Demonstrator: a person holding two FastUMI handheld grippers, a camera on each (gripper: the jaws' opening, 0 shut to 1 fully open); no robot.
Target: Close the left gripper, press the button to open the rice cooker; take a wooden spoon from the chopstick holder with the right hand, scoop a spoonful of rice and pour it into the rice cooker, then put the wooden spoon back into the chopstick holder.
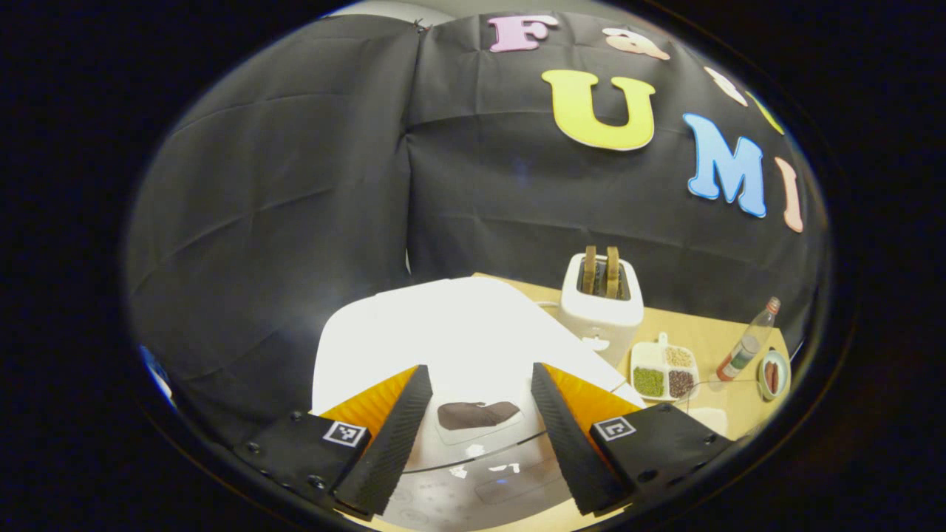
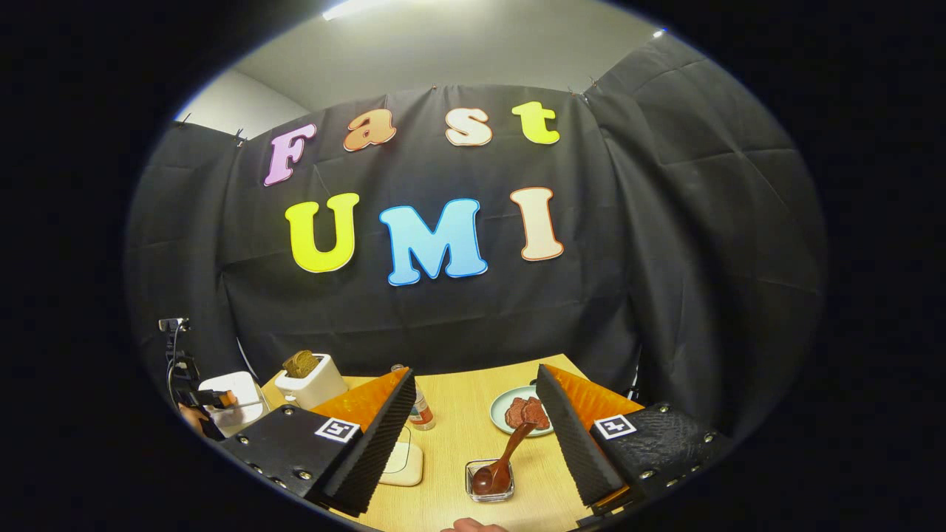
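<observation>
Wooden spoon point(image 2: 506, 458) stands in chopstick holder point(image 2: 491, 489) — both grippers' fingers spread, holding nothing.

I count one white rice cooker point(image 1: 473, 325), one toaster point(image 1: 600, 303) with two slices in it, one bottle point(image 1: 746, 341), one three-section dish point(image 1: 663, 367), one plate point(image 2: 521, 411), and one wooden spoon point(image 2: 502, 459) standing in one clear holder point(image 2: 490, 482).

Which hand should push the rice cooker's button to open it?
The left. Its gripper hangs right above the closed white cooker, though its jaws are open and must shut first. The right gripper is over by the wooden spoon in its holder.
</observation>
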